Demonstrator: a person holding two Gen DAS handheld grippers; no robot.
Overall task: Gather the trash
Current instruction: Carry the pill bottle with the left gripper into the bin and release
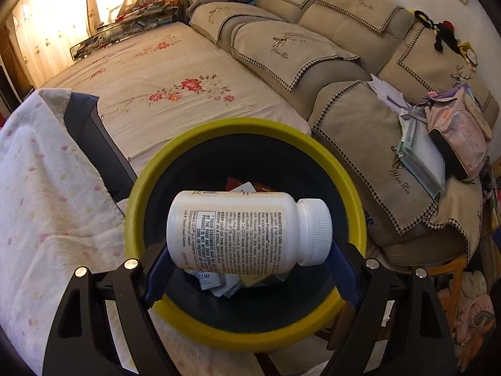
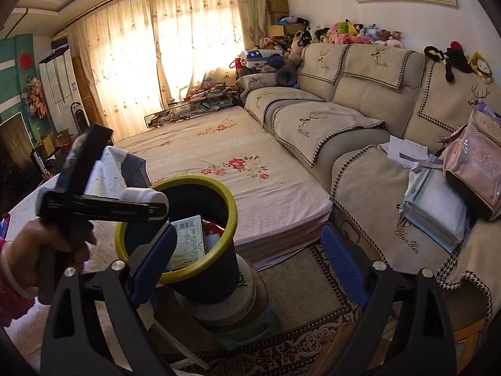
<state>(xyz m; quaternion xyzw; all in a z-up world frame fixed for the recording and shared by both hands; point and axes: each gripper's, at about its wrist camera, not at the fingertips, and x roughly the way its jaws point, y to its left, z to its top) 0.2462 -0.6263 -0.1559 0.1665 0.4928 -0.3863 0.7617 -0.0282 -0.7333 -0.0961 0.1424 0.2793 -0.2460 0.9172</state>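
Trash bin (image 1: pixel 134 219), dark with a yellow-green rim, stands raised on a stack of round stools beside the flower-printed bed (image 1: pixel 162 72), with the beige sofa (image 1: pixel 344 47) well behind it. Paper and wrapper scraps (image 1: pixel 241 188) lie inside the bin. White pill bottle (image 1: pixel 247 230), capped and lying on its side with the cap to the right, hangs directly over the bin's opening, gripped at both ends by the blue-padded jaws of the left gripper (image 1: pixel 250 269). Seen from the right wrist view, the same bottle (image 2: pixel 145 197) appears just above the rim (image 2: pixel 230 206), the person's left hand (image 2: pixel 59 244) clasping the gripper's handle. Right gripper (image 2: pixel 249 263) is held apart from the bin, its jaws spread wide with nothing between them, aimed toward the bed's near corner.
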